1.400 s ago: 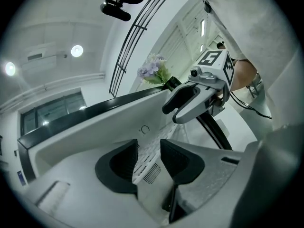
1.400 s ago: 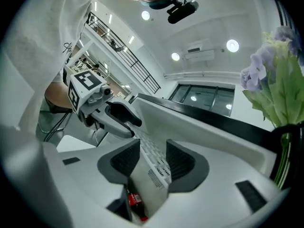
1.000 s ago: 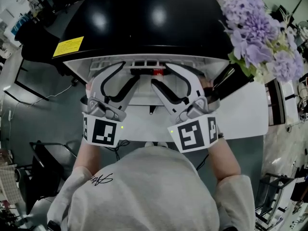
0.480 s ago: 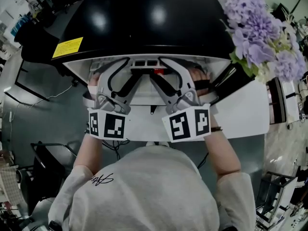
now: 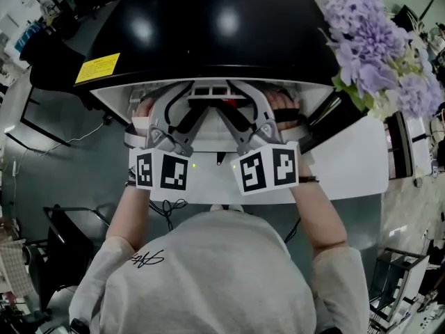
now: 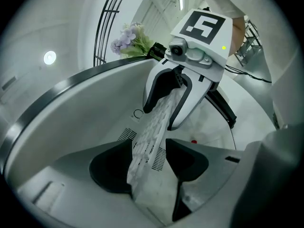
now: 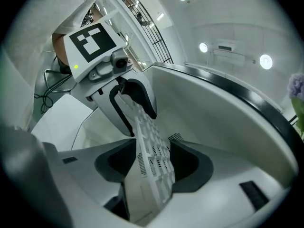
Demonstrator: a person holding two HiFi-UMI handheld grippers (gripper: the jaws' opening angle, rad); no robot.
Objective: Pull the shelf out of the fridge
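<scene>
Shelf (image 6: 159, 113) sits inside the fridge (image 5: 208, 26), its edge between both grippers' jaws. The left gripper (image 6: 148, 150) has just been opening, and the right gripper (image 7: 153, 150) also looks unclenched. Both should clamp squarely, then pull level together.

Your shelf (image 6: 149, 137) is a thin white plastic panel pierced with rows of small slots. It sits inside the open fridge (image 5: 208, 26), with its front edge at the opening, facing you. The fridge has a glossy black top with a yellow label and a white interior.
</scene>
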